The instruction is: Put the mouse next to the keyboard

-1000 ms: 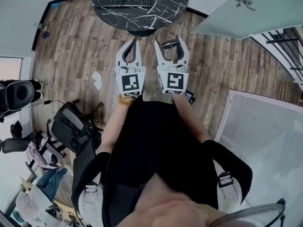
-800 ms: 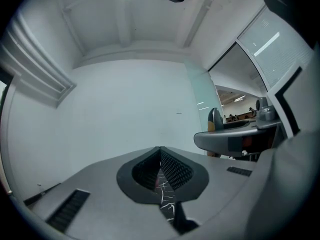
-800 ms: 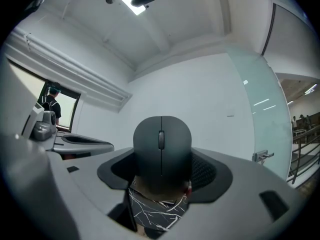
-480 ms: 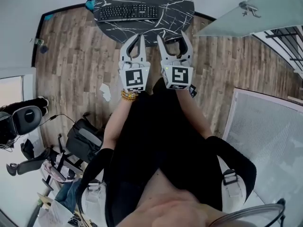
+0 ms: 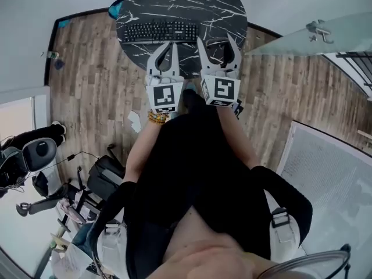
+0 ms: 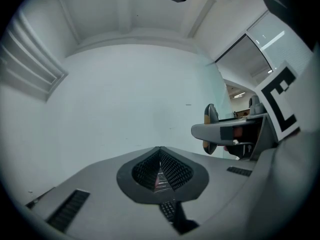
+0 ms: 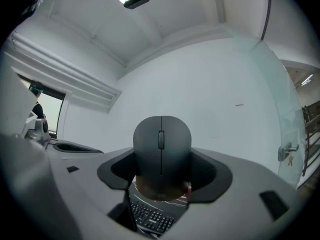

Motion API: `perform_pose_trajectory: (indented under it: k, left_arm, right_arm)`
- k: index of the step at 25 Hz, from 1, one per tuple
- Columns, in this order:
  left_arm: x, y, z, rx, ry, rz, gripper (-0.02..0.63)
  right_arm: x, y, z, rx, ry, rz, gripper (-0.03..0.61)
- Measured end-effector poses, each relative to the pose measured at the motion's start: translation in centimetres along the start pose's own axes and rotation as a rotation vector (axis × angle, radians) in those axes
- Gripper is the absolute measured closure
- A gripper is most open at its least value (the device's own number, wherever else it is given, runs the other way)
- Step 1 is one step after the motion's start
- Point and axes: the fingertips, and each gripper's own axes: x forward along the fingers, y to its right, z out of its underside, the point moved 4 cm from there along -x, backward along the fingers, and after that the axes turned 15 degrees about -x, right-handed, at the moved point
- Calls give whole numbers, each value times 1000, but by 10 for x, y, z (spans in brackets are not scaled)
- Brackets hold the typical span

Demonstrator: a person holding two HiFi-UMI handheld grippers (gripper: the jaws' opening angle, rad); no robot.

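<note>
Over the near edge of the round black marble surface both grippers point forward side by side. The right gripper sits just past the right end of the keyboard, which lies along the near-left part of the surface. From the head view the dark mouse is hard to pick out against the dark top. The right gripper view shows it plainly: the mouse stands on end, clamped between the two fingers, scroll wheel facing the camera. The keyboard's keys and the white-veined top show below it. The left gripper hangs over the near edge, close to the keyboard's right half. Its own view shows the ribbed fingers brought together with nothing between them, and only a sliver of keys under them. There is one mouse, one keyboard, one surface and two grippers. Around the surface lies a wood plank floor with a scrap of paper, an office chair and a black bag at the left. A glass door stands at the right.
</note>
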Motion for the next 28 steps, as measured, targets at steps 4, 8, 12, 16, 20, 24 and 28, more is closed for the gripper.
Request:
perform_pose_trajectory:
  k: [4, 8, 12, 16, 20, 24, 28]
  left_arm:
    - [52, -11, -14, 17, -6, -20, 600]
    - [88, -12, -23, 18, 13, -37, 600]
    - [108, -15, -24, 21, 24, -56, 600]
    - [119, -21, -18, 29, 23, -42, 600]
    - [140, -26, -11, 32, 16, 6, 600]
    - [149, -29, -9, 19, 9, 36, 600]
    - [156, -29, -6, 10, 2, 41, 600]
  right_arm:
    - [48, 31, 5, 17, 13, 9, 296]
    - [73, 67, 16, 13, 8, 23, 296]
    - [94, 84, 29, 11, -4, 23, 296]
    - [110, 80, 39, 3, -26, -10, 296]
    - [125, 82, 46, -6, -44, -6, 295]
    - [128, 85, 51, -7, -78, -1, 295]
    - [135, 90, 53, 16, -97, 10, 295]
